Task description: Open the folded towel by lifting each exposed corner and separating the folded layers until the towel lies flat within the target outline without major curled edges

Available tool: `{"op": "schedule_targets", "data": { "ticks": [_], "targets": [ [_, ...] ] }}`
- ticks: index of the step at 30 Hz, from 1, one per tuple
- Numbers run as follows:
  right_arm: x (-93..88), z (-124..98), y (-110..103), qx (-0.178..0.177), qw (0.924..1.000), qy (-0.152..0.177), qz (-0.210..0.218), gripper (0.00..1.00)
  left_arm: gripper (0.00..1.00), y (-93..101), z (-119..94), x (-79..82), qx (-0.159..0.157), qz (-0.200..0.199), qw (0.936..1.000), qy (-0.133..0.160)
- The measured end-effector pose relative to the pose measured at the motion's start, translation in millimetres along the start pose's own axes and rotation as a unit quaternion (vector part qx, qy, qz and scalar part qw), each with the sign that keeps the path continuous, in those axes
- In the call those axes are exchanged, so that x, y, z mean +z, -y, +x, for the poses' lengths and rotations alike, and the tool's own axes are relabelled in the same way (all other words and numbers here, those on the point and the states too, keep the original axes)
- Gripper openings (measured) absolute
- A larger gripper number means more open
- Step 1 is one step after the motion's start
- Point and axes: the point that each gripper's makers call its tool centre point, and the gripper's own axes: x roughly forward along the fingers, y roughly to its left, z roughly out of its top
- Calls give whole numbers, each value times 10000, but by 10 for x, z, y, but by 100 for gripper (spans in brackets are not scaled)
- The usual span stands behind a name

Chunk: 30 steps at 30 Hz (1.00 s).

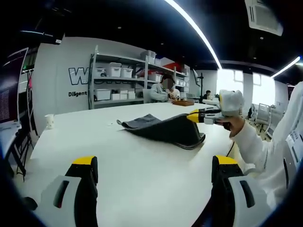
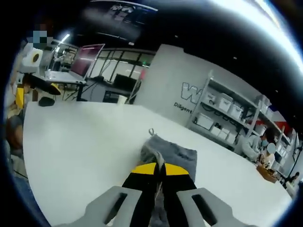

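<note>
towel (image 1: 165, 129) lies on the white table (image 1: 142, 175), pinched by the right gripper (image 2: 159, 168); left gripper (image 1: 156, 165) gapes wide.

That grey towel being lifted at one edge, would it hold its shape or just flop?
Probably flop: the towel sags in a curve from the right gripper, shut on its raised edge, down to the table. It looks light, since one pinch lifts that side. It seems unlikely to slide, as its far end stays flat on the table.

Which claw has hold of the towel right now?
The right claw: its yellow-tipped jaws are closed on the grey towel. The left claw stands open, away from it.
</note>
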Motion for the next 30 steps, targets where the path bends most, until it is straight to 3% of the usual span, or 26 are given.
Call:
{"op": "schedule_targets", "data": {
  "ticks": [5,30],
  "targets": [
    [-13,-16,177,-317,9994,-45,-111,0,99,2,2,-3,4,-3,10000,1],
    [-198,-176,901,-1239,9915,-322,-245,0,99,-18,6,-16,14,-28,10000,-33]
  ]
}}
